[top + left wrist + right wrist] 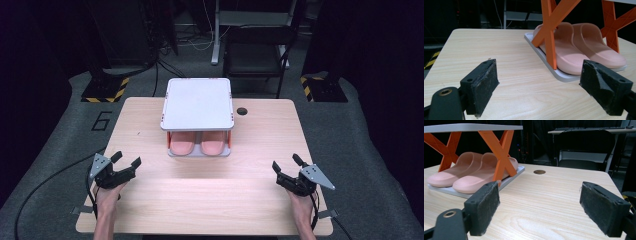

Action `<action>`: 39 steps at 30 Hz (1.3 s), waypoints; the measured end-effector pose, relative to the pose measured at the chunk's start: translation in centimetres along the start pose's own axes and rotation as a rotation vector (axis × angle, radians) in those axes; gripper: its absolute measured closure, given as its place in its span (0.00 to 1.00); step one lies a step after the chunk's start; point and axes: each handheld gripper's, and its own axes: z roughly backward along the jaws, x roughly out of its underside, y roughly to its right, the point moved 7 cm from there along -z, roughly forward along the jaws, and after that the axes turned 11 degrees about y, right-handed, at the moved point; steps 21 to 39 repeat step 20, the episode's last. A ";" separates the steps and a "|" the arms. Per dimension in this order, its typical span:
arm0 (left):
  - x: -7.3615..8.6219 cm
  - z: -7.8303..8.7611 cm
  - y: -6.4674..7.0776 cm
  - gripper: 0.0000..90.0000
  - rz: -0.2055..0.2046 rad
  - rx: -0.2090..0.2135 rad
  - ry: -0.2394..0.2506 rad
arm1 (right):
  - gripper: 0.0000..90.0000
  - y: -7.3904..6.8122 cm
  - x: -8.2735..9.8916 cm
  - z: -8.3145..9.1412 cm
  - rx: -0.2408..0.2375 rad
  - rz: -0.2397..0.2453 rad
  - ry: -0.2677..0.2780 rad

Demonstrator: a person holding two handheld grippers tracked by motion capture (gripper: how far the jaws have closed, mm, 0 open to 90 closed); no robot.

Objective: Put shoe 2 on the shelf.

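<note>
flanking bare tabletop (pixel 210 190), both tools apart

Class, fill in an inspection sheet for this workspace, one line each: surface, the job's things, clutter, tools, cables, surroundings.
Surface: light wooden table, with a round hole near the far edge.
Job's things: pair of pink slippers side by side on the lower tray of a small rack with a white top and orange X-shaped supports.
Clutter: nothing seen.
Tools: left tool and right tool both open, holding nothing, near the table's front corners, apart from the rack.
Cables: one trails from the left tool across the floor; more lie on the floor behind the table.
Surroundings: grey floor, dark chair, yellow-black striped bases.
</note>
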 end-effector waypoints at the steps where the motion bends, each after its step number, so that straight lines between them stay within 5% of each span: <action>1: 0.0 0.0 0.0 0.16 0.000 0.001 -0.002 | 0.17 -0.1 0.0 0.0 -0.005 -0.003 0.000; 39: 0.2 -0.2 0.2 0.16 0.003 0.008 -0.002 | 0.17 -0.2 0.4 -0.2 -0.018 0.001 -0.023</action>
